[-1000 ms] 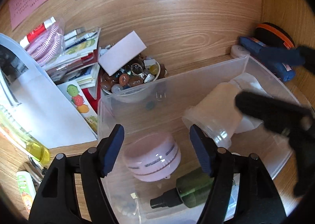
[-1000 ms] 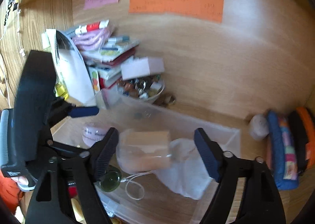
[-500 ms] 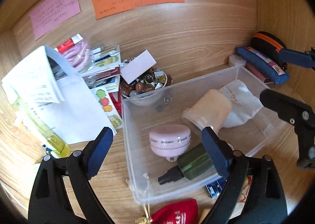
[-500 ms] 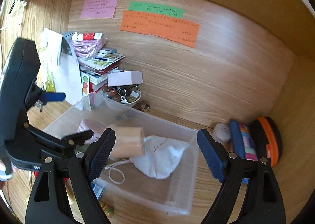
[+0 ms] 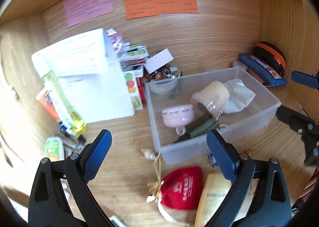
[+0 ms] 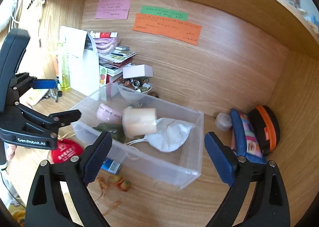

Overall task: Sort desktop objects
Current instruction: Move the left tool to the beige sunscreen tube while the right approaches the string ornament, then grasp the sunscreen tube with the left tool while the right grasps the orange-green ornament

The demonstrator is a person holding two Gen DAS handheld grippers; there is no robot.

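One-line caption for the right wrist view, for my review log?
Open right claw hovers before a clear bin holding a cream cup, white pouch and pink case.

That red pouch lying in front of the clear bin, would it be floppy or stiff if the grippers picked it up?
Probably floppy: the red pouch looks like soft cloth, bulging unevenly. It would likely sag where pinched rather than hold shape. The gold cord trailing from it may dangle and snag. It lies flat on the desk, so rolling seems unlikely.
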